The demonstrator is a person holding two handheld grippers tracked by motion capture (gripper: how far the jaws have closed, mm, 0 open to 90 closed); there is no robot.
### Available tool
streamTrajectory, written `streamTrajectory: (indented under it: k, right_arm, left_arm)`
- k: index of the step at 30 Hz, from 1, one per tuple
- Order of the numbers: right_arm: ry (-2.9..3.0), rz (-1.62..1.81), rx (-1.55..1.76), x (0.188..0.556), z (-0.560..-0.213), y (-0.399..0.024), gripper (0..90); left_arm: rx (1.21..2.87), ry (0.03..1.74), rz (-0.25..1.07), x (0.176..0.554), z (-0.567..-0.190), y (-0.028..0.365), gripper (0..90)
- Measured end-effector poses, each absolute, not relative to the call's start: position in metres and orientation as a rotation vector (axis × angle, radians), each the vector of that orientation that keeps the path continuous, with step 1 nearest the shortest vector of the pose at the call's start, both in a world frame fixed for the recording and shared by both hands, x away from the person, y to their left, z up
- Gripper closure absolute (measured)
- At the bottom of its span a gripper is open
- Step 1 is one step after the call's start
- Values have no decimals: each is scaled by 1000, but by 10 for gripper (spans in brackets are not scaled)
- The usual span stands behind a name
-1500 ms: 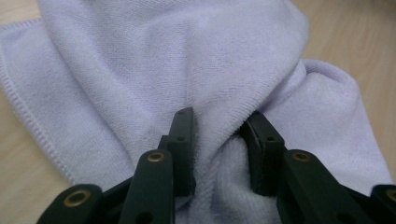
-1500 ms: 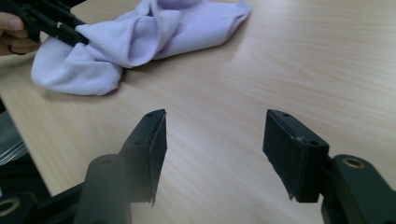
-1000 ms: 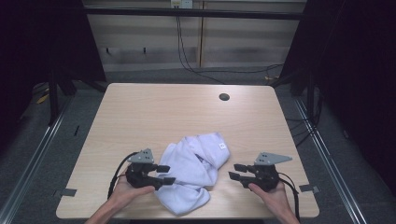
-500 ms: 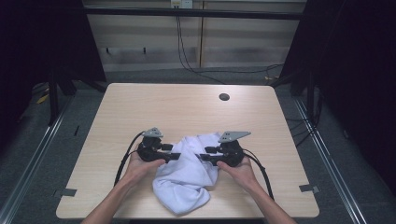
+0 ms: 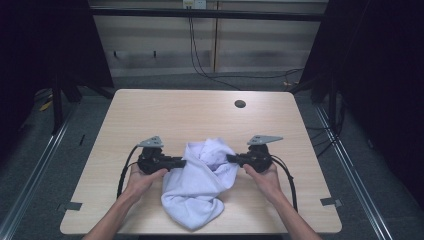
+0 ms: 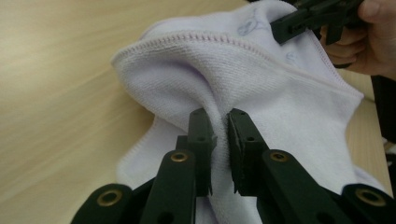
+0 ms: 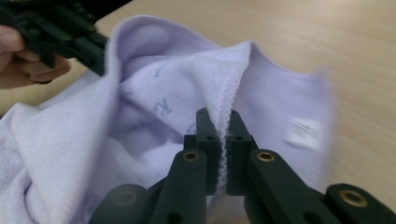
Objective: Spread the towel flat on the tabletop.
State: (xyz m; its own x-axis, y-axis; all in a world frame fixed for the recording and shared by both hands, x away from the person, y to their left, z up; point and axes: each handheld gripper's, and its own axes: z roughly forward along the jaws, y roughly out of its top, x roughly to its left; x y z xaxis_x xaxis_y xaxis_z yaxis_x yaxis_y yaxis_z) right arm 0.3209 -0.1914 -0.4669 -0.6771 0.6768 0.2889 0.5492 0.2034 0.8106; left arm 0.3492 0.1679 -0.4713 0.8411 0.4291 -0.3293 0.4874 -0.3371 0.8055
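A pale lilac towel (image 5: 200, 187) lies crumpled on the front middle of the wooden table (image 5: 175, 115). My left gripper (image 5: 183, 162) reaches into its left side. In the left gripper view its jaws have just been closing and now pinch a raised fold of the towel (image 6: 261, 84) at the gripper tips (image 6: 222, 135). My right gripper (image 5: 230, 158) comes in from the right. It is shut on the towel's stitched hem (image 7: 229, 93), which stands up between the tips (image 7: 223, 135). Each gripper view shows the other gripper farther off, the right gripper (image 6: 299, 21) and the left gripper (image 7: 70, 42), both against the cloth.
A dark round hole (image 5: 240, 104) sits near the table's far edge. A white label (image 7: 303, 130) is sewn on the towel. Tape marks (image 5: 330, 201) sit by the front corners. Black cables trail from both grippers. Dark frame posts flank the table.
Both grippers moved inward from the table's sides onto the towel and closed on it. The towel has bunched up higher between them.
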Motion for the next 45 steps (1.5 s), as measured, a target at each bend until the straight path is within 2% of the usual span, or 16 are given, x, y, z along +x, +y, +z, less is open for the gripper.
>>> streamTrajectory:
  k: [6, 8, 13, 20, 26, 28, 29, 33, 39, 42, 45]
  right_arm:
    - [2166, 1552, 1290, 320, -447, -230, 877]
    - [2142, 1574, 1294, 320, -443, -237, 876]
    - [2115, 1575, 1265, 319, -426, -237, 877]
    - [2009, 1625, 1235, 334, -372, -244, 876]
    - [1946, 1606, 1220, 355, -326, -241, 870]
    - [1939, 1599, 1220, 358, -320, -241, 868]
    - [1929, 1576, 1210, 368, -304, -240, 866]
    - [1903, 1571, 1198, 390, -281, -239, 866]
    - [1892, 1565, 1189, 426, -264, -237, 873]
    - [1843, 1640, 1162, 428, -244, -245, 874]
    - [1837, 1653, 1140, 421, -241, -250, 877]
  left_arm:
    - [1778, 736, 3, 352, -444, 212, 806]
    - [1762, 723, 12, 352, -437, 216, 810]
    - [1739, 687, 65, 348, -418, 211, 812]
    - [1706, 649, 190, 361, -369, 205, 813]
    - [1692, 639, 319, 378, -326, 201, 813]
    - [1689, 634, 343, 382, -316, 200, 813]
    - [1682, 633, 360, 385, -306, 200, 813]
    - [1669, 634, 385, 400, -285, 200, 812]
    - [1627, 642, 430, 408, -262, 200, 819]
    - [1624, 595, 430, 399, -256, 196, 820]
    - [1647, 565, 434, 388, -260, 192, 821]
